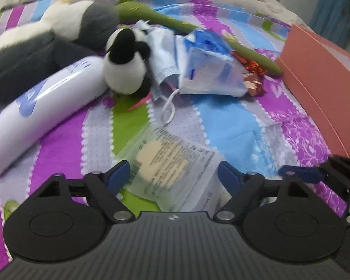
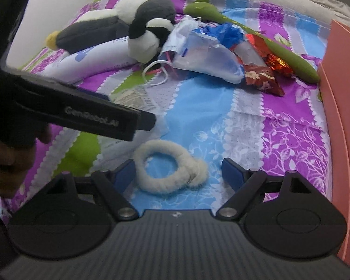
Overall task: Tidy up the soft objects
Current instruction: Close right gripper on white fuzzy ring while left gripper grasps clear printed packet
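my right claw gapes, unclamped | fuzzy white ring between its pads, near orange box | light, squashy | i pinch one side

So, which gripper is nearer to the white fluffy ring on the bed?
Right. The right gripper has the fluffy ring between its open fingers. The left gripper hovers open over a clear printed packet beside it.
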Motion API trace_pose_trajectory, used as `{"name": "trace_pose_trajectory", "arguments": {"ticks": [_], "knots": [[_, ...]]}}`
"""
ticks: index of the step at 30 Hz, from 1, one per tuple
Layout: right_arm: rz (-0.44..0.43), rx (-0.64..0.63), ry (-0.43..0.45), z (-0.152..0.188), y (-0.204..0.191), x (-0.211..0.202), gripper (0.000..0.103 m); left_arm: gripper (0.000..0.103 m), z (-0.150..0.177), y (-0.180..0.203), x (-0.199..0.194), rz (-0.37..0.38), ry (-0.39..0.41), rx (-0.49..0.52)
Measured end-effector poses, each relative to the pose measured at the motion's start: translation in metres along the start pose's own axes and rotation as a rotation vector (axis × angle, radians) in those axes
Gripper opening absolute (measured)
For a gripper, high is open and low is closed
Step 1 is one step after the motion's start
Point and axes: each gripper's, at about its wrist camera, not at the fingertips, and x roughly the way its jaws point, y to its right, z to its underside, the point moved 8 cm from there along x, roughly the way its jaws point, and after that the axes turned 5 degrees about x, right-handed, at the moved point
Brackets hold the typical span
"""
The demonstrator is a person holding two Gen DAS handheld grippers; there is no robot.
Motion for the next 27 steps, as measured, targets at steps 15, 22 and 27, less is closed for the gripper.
{"name": "trace_pose_trajectory", "arguments": {"ticks": [15, 22, 27], "knots": [[-0.03, 0.048, 0.019, 0.002, 0.002, -0.014, 0.026, 0.021, 0.001, -0.01, -0.008, -0.033, 0.016, -0.047], [-0.047, 0.117, 0.018, 0.009, 0.01, -0.028, 0.022, 0.017, 0.006, -0.003, -0.034, -0.025, 0.044, -0.068], [-0.031, 0.133, 0.046, 0.008, 0.009, -0.045, 0.022, 0.017, 0.015, 0.005, -0.056, -0.012, 0.064, -0.092]]}}
